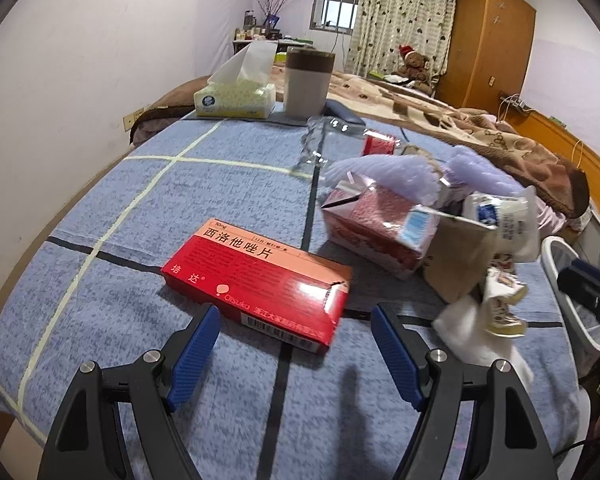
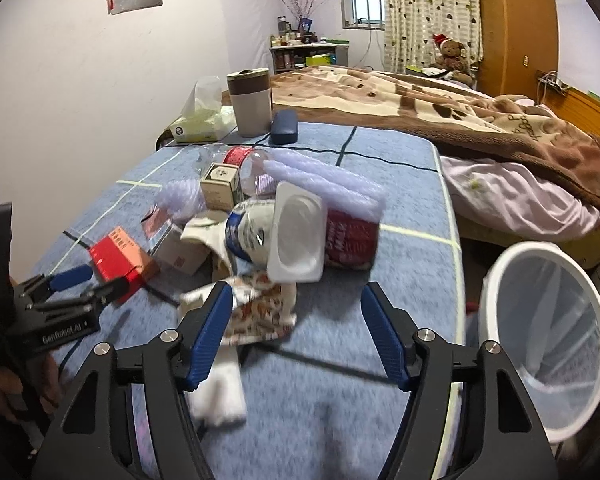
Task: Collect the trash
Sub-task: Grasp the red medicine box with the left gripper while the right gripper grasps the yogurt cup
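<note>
We work over a tabletop (image 1: 100, 184) covered in a blue checked cloth, with a white bin (image 2: 548, 336) standing just off its right edge, mouth open and lined with clear plastic. The bin is where everything goes, so each pick should end with a short carry to the right.

The trash pile (image 2: 284, 224) sits near the middle of the tabletop: a red milk carton, a clear bottle, lilac foam wrap, a white yoghurt cup on its side and small boxes, all leaning on each other. Pulling one out of the heap would likely tumble the rest, so we judge it better to clear the loose outliers first.

The left gripper (image 1: 296, 340) hovers with its fingers released, spread wider than the red medicine box (image 1: 260, 280) lying flat just ahead of it, apart from the pile. We should straddle the box across its narrow width and close squarely (its near corner is torn, so the cardboard may crush).

The right gripper (image 2: 296, 332) also stands open, nothing between its fingers. The crumpled printed wrapper (image 2: 260, 312) lies beside its left finger on a white tissue (image 2: 220, 396); we need to shift left to centre it, then pinch low, as it is light and limp.
</note>
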